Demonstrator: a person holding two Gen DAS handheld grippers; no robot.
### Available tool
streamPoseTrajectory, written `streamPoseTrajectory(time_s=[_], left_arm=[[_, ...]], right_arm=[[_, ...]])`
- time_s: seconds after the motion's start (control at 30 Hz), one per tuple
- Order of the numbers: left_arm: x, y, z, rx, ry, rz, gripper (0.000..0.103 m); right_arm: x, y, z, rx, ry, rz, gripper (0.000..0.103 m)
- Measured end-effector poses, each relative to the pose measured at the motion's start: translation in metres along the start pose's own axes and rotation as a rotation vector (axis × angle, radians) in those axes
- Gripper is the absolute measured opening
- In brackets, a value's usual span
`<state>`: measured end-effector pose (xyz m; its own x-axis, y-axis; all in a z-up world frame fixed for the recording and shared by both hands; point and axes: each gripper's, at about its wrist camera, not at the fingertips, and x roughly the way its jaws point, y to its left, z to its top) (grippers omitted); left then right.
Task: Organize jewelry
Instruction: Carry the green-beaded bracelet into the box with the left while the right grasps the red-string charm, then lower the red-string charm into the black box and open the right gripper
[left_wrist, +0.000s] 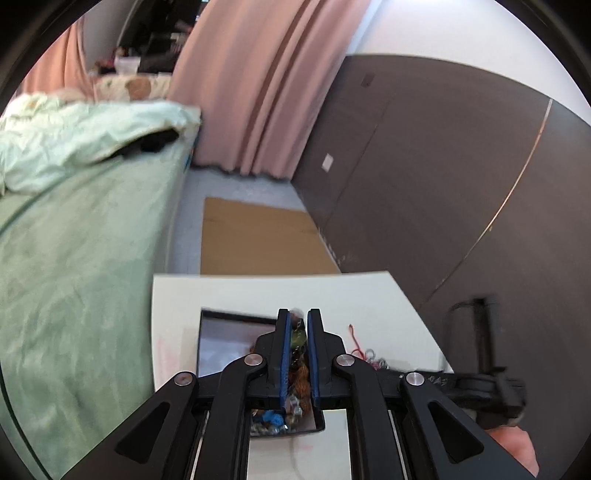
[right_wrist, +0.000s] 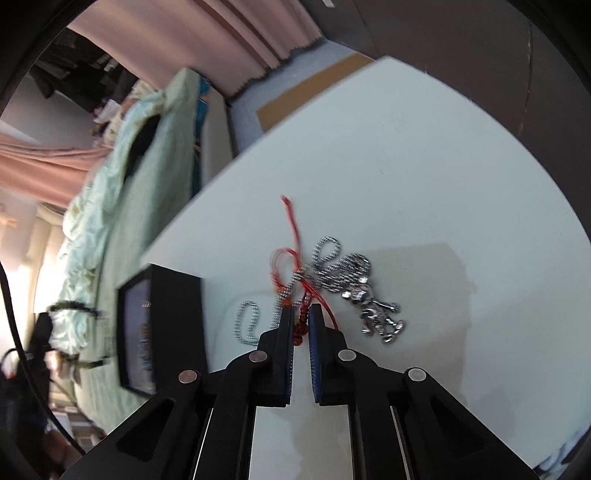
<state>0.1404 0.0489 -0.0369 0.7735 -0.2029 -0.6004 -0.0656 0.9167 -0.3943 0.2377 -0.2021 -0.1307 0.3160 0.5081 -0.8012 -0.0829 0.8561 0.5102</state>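
On the white table (right_wrist: 424, 155) a shallow black box (right_wrist: 173, 317) with raised walls stands near the left edge, and loose jewellery lies just beside it on the bare surface.

The left gripper (left_wrist: 298, 325) is over this box. Its blue-padded fingers are nearly closed on a string of mixed brown and green beads (left_wrist: 300, 365), which hangs down toward the other beads inside the box. I judge that this piece is being put in.

The right gripper (right_wrist: 300, 321) is low on the table. Between its fingers, which stand a small way apart, is the knotted end of a thin red cord (right_wrist: 291, 221). Whether the pads already press the cord, I cannot tell. The cord lies across a twisted silver chain (right_wrist: 325, 269) with shiny silver charms (right_wrist: 380, 317).

The next move asks for a firm pinch on the knot and a slow lift, because the cord may drag the chain with it.
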Motion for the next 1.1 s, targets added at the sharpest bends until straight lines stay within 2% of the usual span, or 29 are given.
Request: streamPoseTrajectory(time_s=[0.03,0.1,0.13,0.17,0.23,0.53,0.73,1.0,1.1], left_arm=[[0.003,0.001,-0.001,-0.014,0.018,-0.015,0.019],[0.004,0.002,-0.003,-0.034,0.035,-0.032,0.041],[0.003,0.002,-0.004,-0.037,0.031,-0.027,0.064],[0.000,0.002,-0.005,-0.038,0.021,-0.020,0.078],[-0.010,0.000,-0.006,-0.027,-0.021,-0.012,0.084],[-0.027,0.008,-0.004,-0.025,-0.044,0.003,0.084],[-0.041,0.023,-0.005,-0.068,-0.085,0.030,0.084],[-0.063,0.043,-0.006,-0.107,-0.176,0.123,0.084],[-0.067,0.049,-0.006,-0.126,-0.172,0.116,0.084]], right_arm=[[-0.006,0.002,-0.001,-0.006,-0.012,0.015,0.009],[-0.013,0.005,-0.003,-0.015,-0.026,0.034,0.009],[-0.016,0.008,-0.004,-0.021,-0.034,0.041,0.009],[-0.020,0.009,-0.005,-0.026,-0.043,0.049,0.009],[-0.026,0.011,-0.004,-0.027,-0.057,0.067,0.009],[-0.059,0.035,-0.004,-0.091,-0.131,0.141,0.009],[-0.078,0.078,-0.004,-0.168,-0.169,0.215,0.009],[-0.063,0.130,-0.005,-0.252,-0.129,0.292,0.009],[-0.051,0.143,-0.006,-0.270,-0.108,0.322,0.009]])
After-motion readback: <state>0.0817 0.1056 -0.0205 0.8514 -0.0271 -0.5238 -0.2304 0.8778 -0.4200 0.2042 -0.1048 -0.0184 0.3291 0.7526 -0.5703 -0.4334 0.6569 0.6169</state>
